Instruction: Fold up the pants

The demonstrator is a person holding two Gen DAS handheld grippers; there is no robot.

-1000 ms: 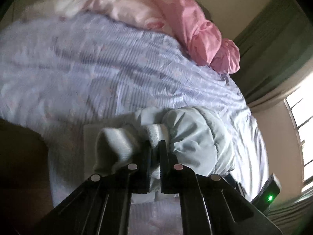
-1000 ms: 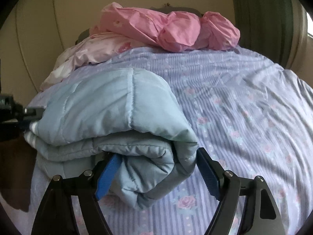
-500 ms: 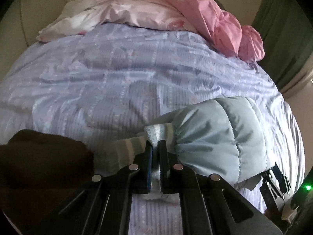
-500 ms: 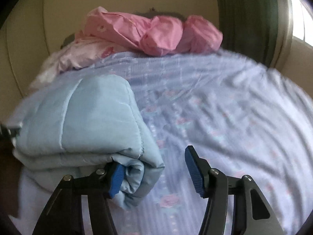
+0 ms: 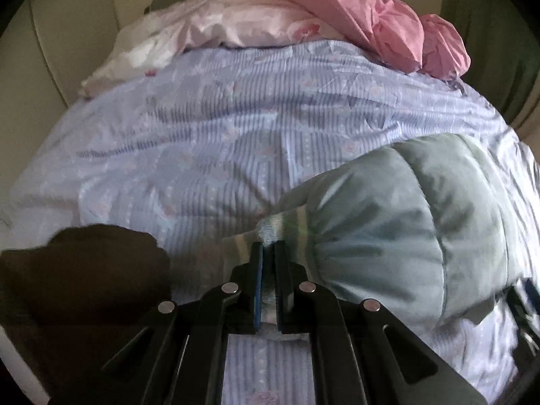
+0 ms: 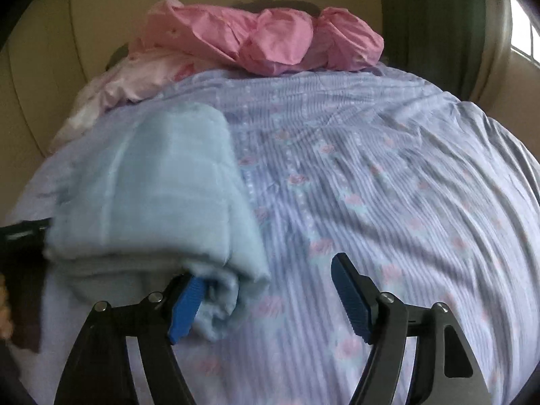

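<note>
- Left gripper [image 5: 269,253] clamped tight on ribbed cuff of pants [image 5: 405,229].
- Right gripper [image 6: 266,290] wide open, holding nothing; left pad touches the folded bundle.
- Pants lie folded on bed [image 6: 388,175].
- Dark object [image 5: 84,270] left.
- Pink bedding [image 6: 270,40] far end.

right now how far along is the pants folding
Mostly done: the light blue quilted pants lie in a compact, layered bundle on the striped bedsheet. In hand: the left gripper is shut on the bundle's striped ribbed cuff. The right gripper is open, one finger beside the fold's near end. Left, probably: release the cuff and back both grippers away.
</note>
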